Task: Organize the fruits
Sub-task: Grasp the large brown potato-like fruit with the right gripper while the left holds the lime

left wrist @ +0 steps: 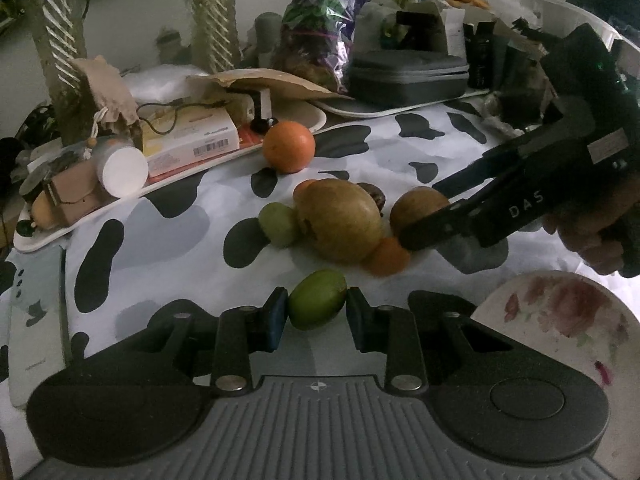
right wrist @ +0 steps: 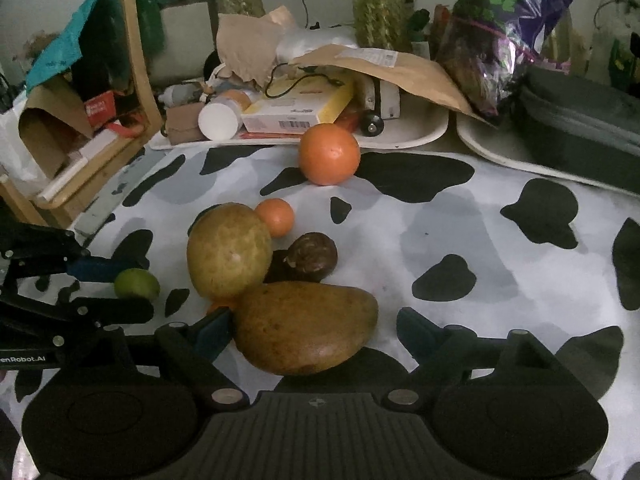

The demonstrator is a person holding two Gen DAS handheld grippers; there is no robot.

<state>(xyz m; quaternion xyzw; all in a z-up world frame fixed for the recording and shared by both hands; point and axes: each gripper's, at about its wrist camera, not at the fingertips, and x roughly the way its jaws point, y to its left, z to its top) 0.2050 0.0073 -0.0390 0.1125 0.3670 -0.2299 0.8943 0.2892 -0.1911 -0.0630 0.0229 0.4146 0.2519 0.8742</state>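
The left tongs point(left wrist: 317, 314) are black, with blue pads point(left wrist: 276, 320) on the fingers, silver round screws on the linkage and a grey ribbed base. The right tongs point(right wrist: 308, 334) look the same; the side carries white letters "DAS" and a small label.

A lived-in home: a cow-print tablecloth point(right wrist: 460, 216) is covering a table crowded with houseplants point(left wrist: 212, 12), parcels point(right wrist: 384, 66) and trays point(left wrist: 100, 216).

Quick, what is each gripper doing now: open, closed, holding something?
Left gripper: closed on the small green fruit.
Right gripper: open around the brown mango, not gripping.
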